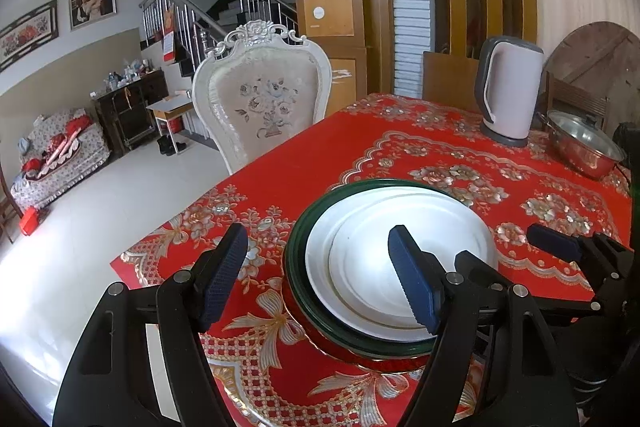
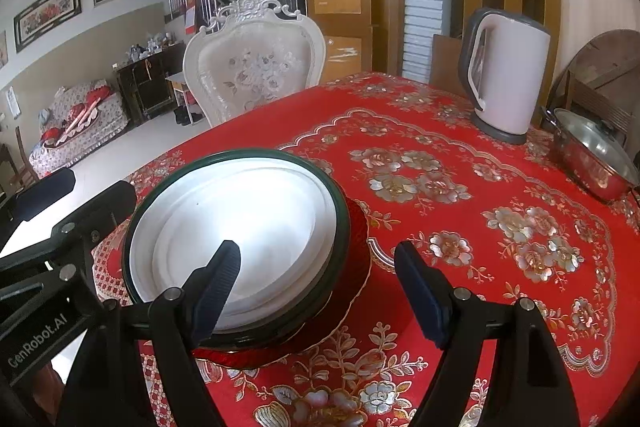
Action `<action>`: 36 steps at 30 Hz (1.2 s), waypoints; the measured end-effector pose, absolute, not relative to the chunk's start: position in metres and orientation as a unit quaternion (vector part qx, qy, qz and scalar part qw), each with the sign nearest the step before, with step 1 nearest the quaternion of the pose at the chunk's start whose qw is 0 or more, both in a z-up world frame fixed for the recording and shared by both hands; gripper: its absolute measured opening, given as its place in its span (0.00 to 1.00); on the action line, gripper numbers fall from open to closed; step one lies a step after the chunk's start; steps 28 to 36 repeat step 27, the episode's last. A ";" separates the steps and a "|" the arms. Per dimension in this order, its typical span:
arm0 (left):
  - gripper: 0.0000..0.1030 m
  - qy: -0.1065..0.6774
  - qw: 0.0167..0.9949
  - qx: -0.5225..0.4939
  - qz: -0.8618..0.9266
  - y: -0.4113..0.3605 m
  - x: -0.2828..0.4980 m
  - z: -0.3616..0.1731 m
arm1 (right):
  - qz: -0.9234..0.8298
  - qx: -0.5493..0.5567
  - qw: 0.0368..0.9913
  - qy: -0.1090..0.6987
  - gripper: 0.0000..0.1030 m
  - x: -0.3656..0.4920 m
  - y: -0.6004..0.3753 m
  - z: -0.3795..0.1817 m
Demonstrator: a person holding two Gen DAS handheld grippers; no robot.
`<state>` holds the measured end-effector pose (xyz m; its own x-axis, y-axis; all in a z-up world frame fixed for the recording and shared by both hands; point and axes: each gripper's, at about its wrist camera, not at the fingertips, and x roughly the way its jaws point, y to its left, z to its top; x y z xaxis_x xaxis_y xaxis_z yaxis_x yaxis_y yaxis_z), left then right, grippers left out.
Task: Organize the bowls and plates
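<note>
Plates (image 1: 400, 263) sit stacked near the tabletop's (image 1: 420, 151) front edge, left claw (image 1: 320, 275) and right claw (image 2: 320, 291) both spread, gripping nothing.

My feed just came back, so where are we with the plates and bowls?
Looks mostly done: the white plates sit nested in the green-rimmed dish, which rests on the red plate, one stack on the table. In hand: nothing; the left tongs and right tongs are both open and empty beside the stack. Left: I see no loose plates or bowls; only the kettle and lidded pot remain.
</note>
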<state>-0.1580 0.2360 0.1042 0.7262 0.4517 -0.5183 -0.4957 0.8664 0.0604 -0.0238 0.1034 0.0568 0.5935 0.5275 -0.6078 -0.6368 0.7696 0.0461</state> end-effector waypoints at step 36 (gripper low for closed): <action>0.72 0.262 0.934 -0.040 0.239 0.229 -0.158 0.104 | 0.330 -0.089 0.885 0.317 0.77 -0.025 0.103 0.053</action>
